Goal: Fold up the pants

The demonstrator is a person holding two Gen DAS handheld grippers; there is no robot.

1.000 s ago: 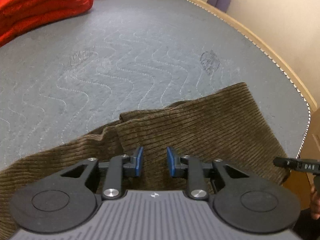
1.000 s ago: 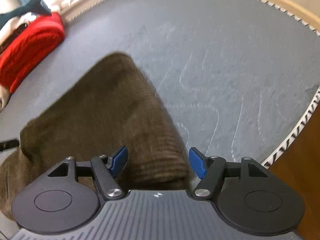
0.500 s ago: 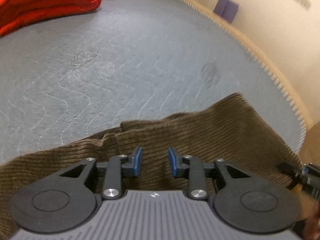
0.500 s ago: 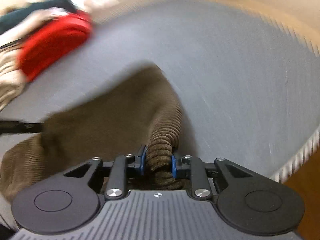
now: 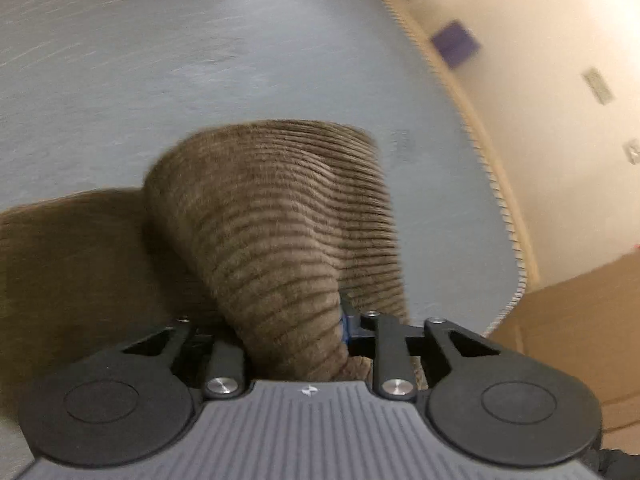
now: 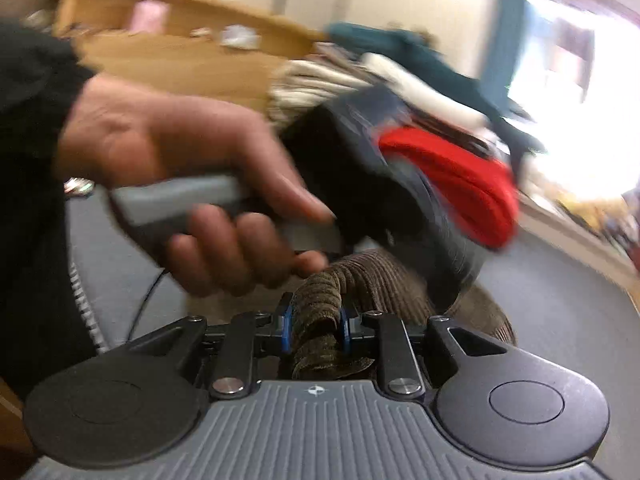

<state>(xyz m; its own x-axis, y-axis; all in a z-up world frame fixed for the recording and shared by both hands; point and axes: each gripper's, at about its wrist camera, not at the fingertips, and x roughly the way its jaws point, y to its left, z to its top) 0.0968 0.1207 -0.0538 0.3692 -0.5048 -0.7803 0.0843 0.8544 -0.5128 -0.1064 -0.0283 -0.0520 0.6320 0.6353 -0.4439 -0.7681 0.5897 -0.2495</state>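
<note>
Corduroy pants (image 5: pixel 280 220), brown and ribbed, hung bunched from the left gripper (image 5: pixel 292 332), whose fingers were clamped on a thick roll of the cloth that hid the left fingertip and left only a sliver of the blue pad (image 5: pixel 343 325) showing at the right. From that grip the fabric fanned outward over the grey quilted mattress (image 5: pixel 200 60), with a flatter, darker part of the pants lying on the surface at the left. A cream wall (image 5: pixel 560 80) and a brown cardboard box (image 5: pixel 568 320) stood beyond the mattress edge at the right. In the right wrist view, the right gripper (image 6: pixel 314 330) was likewise closed on a narrow fold of the pants (image 6: pixel 320 312), the cloth pinched between its two blue pads (image 6: pixel 286 330). Just beyond it, the person's left hand (image 6: pixel 192 184) gripped the grey handle of the other tool, close above the same stretch of fabric. A red blanket (image 6: pixel 452 184) and a heap of other laundry lay blurred behind, near a wooden headboard (image 6: pixel 180 40).
</note>
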